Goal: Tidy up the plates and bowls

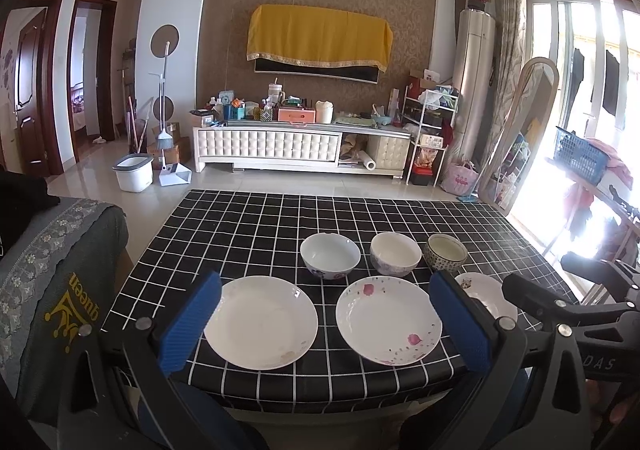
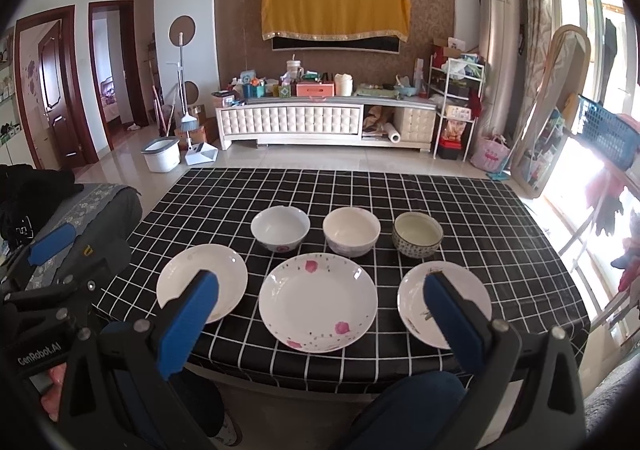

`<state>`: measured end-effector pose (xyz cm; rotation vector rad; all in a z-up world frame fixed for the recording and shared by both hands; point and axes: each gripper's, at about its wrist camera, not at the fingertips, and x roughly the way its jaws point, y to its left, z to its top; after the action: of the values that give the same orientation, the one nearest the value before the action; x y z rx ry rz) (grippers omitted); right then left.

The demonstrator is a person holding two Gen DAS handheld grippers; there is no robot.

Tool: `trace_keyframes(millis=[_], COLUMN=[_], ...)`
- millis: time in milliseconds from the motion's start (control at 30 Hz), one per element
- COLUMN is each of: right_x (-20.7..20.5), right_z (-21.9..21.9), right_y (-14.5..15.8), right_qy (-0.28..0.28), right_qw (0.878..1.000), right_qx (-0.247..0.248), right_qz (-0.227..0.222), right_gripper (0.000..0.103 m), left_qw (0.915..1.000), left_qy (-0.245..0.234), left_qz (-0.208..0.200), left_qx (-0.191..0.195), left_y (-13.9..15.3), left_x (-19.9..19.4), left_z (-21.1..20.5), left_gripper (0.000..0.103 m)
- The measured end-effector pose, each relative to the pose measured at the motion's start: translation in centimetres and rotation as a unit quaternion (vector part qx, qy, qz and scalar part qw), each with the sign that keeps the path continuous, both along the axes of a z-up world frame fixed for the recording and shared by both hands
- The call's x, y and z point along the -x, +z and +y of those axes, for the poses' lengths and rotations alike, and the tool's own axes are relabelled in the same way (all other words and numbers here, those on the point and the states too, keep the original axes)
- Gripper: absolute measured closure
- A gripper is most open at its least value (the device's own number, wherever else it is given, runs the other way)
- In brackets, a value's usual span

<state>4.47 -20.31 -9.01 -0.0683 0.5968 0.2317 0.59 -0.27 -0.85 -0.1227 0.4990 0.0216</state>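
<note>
checked table (image 2: 460, 202) bears plates (image 2: 318, 302), bowls (image 2: 351, 231).

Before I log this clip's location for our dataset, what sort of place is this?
Most likely a home living room used for dining. A cloth-draped wall TV hangs above a cluttered media cabinet, a broom and dustpan stand beside it, and plates and bowls sit on a checked tablecloth.

The word "queen", printed in gold under a crown emblem, is seen upside down on the grey fabric cover (image 1: 60, 302) at far left. "GenRobot.AI" is lettered in white on the black claw body (image 2: 38, 356) at lower left. "DAS" is partly legible on the black claw frame (image 1: 600, 364).
</note>
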Motion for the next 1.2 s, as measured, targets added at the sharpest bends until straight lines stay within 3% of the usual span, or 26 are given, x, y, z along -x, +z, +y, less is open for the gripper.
trace_keyframes(millis=[1200], right_x=[0.49], right_z=[-0.18], right_y=[0.4], right_qy=[0.005], right_qw=[1.0], right_qx=[-0.01], right_qz=[-0.003], right_gripper=[0.0], left_qw=[1.0], left_qy=[-0.003], left_qz=[0.004], left_qx=[-0.007], left_y=[0.06], left_x=[0.37], left_z=[-0.11], left_gripper=[0.0])
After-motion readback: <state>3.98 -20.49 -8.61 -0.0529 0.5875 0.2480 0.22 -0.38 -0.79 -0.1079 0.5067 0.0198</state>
